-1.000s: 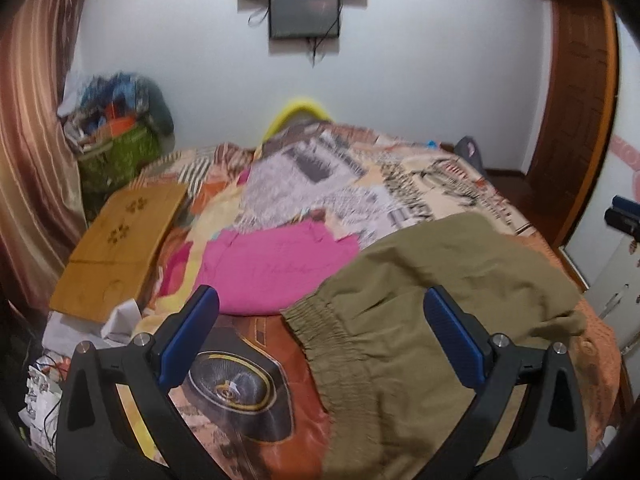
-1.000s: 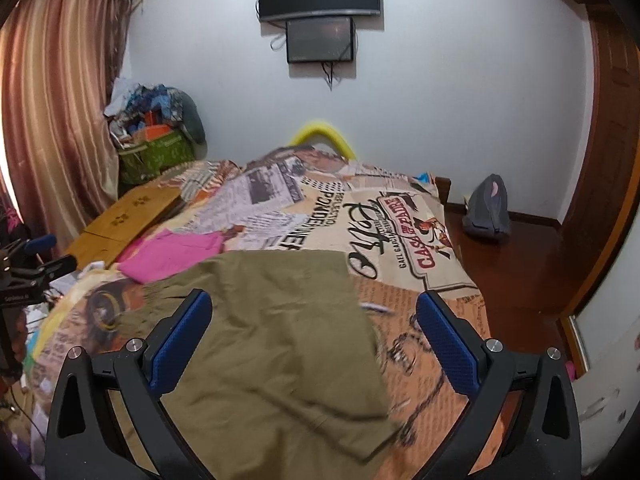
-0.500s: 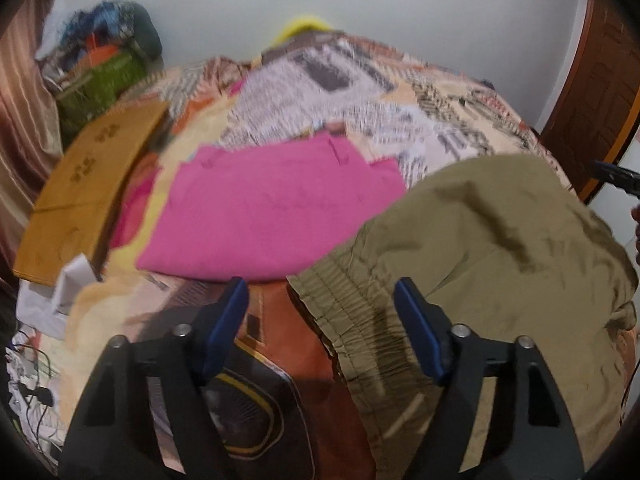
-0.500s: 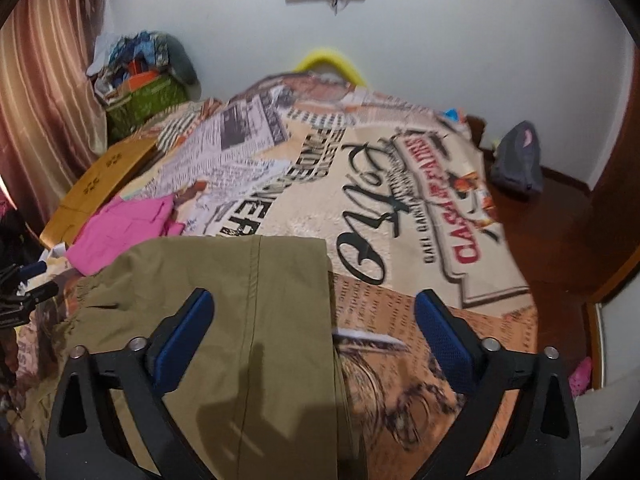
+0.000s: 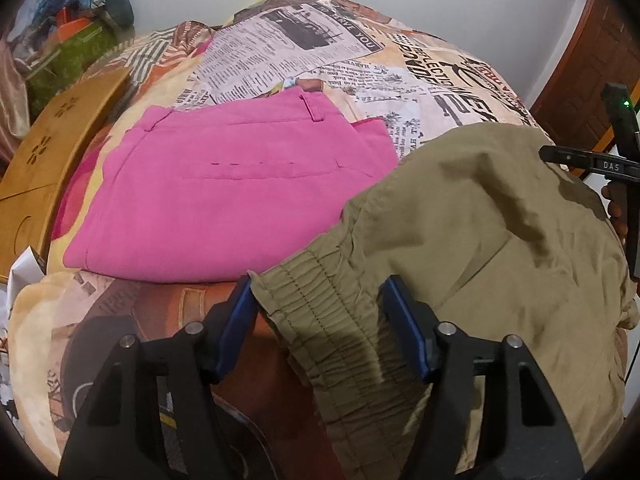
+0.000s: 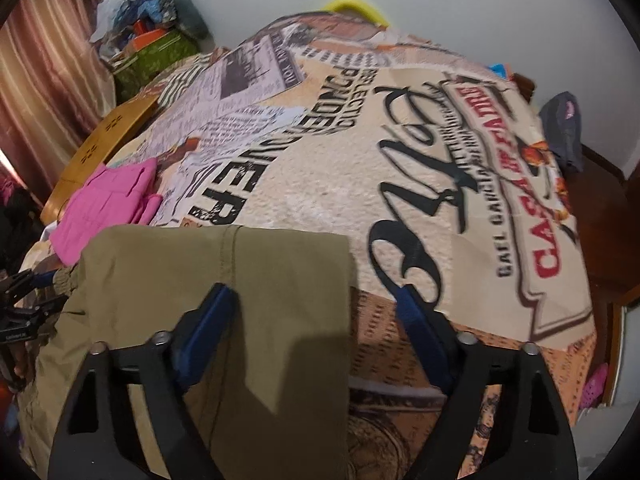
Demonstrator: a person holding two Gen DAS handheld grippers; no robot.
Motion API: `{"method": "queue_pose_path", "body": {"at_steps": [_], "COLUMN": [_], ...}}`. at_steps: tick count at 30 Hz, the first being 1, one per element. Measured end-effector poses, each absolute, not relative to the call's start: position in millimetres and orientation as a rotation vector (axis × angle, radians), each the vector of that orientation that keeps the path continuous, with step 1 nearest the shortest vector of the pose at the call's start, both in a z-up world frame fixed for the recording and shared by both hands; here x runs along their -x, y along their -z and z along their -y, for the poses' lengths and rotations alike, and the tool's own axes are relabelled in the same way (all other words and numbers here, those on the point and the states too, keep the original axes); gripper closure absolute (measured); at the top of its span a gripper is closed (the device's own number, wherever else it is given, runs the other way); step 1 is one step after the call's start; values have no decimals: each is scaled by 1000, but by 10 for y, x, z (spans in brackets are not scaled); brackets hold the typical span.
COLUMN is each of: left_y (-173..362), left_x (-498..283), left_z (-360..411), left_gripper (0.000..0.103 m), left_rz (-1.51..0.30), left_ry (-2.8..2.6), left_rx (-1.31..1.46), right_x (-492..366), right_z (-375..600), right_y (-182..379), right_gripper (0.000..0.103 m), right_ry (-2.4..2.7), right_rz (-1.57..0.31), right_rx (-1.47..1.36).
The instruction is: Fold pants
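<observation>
Olive-green pants [image 5: 460, 220] lie on the patterned bedspread [image 5: 360, 52], elastic waistband toward the left wrist camera. My left gripper [image 5: 320, 308] is open, its blue pads straddling the waistband corner [image 5: 316, 304] just above it. In the right wrist view the same pants [image 6: 224, 272] show their far hem edge. My right gripper [image 6: 316, 312] is open, low over the pants' right edge, left pad over the cloth, right pad over the bedspread [image 6: 400, 160].
Folded pink pants [image 5: 224, 196] lie left of the olive pair, also in the right wrist view [image 6: 108, 200]. A wooden board [image 5: 48, 148] lies at the bed's left edge. A green box with clutter [image 6: 156, 56] stands far left. A grey bag [image 6: 564, 132] is on the floor at right.
Both grippers dropped toward the bed and moved forward. The left gripper narrowed and now straddles the waistband corner. The right gripper has come down over the hem edge.
</observation>
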State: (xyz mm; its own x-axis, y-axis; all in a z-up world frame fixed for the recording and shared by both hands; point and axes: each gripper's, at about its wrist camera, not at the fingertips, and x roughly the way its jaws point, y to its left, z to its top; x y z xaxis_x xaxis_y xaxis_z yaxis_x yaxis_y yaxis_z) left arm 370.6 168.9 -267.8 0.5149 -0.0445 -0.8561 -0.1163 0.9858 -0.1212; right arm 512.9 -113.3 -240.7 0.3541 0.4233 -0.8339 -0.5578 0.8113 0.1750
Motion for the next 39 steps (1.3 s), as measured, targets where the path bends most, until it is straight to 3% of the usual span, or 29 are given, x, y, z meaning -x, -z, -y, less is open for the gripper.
{"method": "queue_pose_path", "body": {"at_steps": [2, 6, 7, 8, 22, 24, 26, 31, 39], "left_y": [2662, 2577, 2570, 2568, 2795, 2773, 2724, 2532, 2205], "left_x": [-3720, -3685, -3676, -3665, -3830, -3832, -3820, -3739, -3652], "left_z": [-1697, -1729, -1738, -1747, -1753, -1728, -1705, -1614, -1687], "left_gripper": [55, 74, 84, 85, 79, 79, 85, 95, 97], "left_rz": [-1030, -1022, -1032, -1045, -1080, -1075, -1055, -988, -906], "left_ry": [-62, -33, -8, 16, 58, 47, 22, -17, -38], "left_rx": [159, 135, 146, 160, 210, 192, 176, 117, 109], "right_x": [-5132, -5075, -5064, -5060, -5200, -5181, -5141, -5082, -5042], "right_z": [1105, 1089, 1104, 1125, 929, 897, 901, 1011, 1065], "right_y": [2421, 2372, 2344, 2319, 2499, 2497, 2442, 2236, 2046], "right_gripper": [54, 72, 79, 83, 76, 80, 93, 97, 98], "right_ry": [-675, -674, -676, -677, -700, -692, -668, -613, -587], "right_rz": [-1044, -1030, -1019, -1009, -1102, -1086, -1041, -935, -879], "right_rx": [133, 139, 137, 127, 142, 166, 187, 185, 201]}}
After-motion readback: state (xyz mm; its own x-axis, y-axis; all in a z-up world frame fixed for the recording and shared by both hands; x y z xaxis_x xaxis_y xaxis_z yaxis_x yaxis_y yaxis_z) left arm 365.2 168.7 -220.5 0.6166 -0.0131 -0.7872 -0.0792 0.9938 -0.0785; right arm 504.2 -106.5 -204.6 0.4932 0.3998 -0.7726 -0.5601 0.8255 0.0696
